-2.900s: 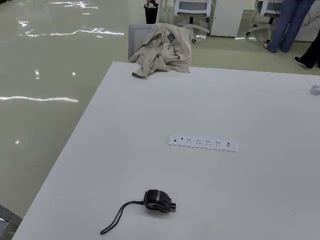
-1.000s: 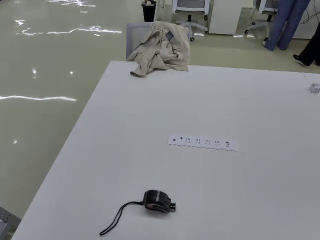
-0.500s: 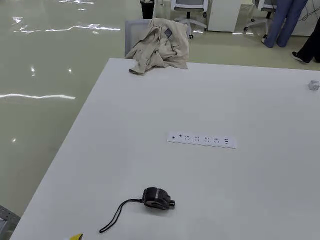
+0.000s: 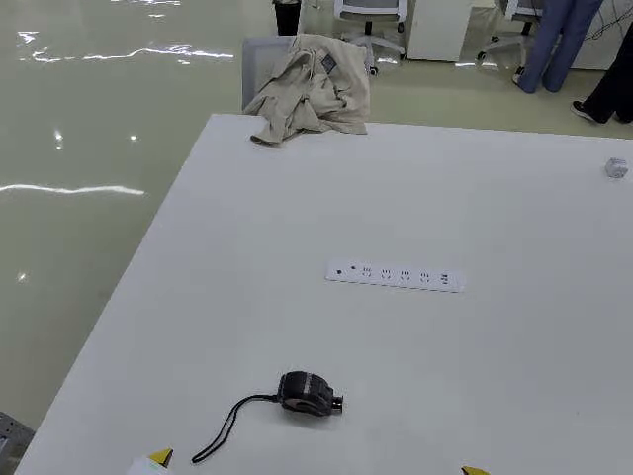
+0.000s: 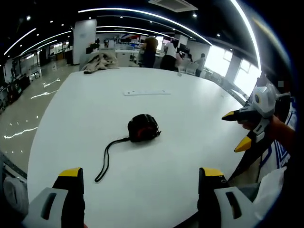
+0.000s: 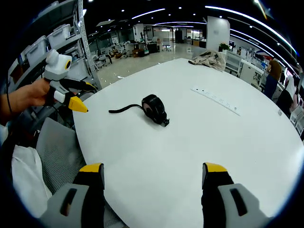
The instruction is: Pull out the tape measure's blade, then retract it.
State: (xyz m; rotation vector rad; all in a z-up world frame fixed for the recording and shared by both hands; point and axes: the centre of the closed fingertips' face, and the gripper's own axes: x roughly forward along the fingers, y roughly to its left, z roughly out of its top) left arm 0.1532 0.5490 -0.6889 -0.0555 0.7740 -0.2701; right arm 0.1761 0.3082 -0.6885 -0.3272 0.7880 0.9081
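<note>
Yellow tips had come up at the bottom edge of the head view since half a second earlier. Then one showed at lower left; now there was one at each lower corner. We took them for the left tongs (image 5: pixel 141 173) and right tongs (image 6: pixel 154 167). The whole picture had drifted a little, which we put down to the headset. The tape measure (image 4: pixel 309 392) lay just where it had on the white worktop (image 4: pixel 495 198).

Task progress, as we judged it: nothing done. No blade showed out of the case. The black wrist strap (image 4: pixel 232 426) trailed loose toward the near left. All of it was left to do: grip the case, catch the blade's end, draw it out, let it back.

Pose: both tongs were held low at the near edge of the worktop. They pointed at the tape measure from either side and were well short of it. A hand (image 6: pixel 28 97) was wrapped round the left handle in the right gripper view. Another hand (image 5: pixel 280 133) held the right one in the left gripper view.

Both tongs stood wide apart and held nothing.

Further back lay a white power strip (image 4: pixel 394 276). A beige jacket (image 4: pixel 312 84) was draped at the far corner.
</note>
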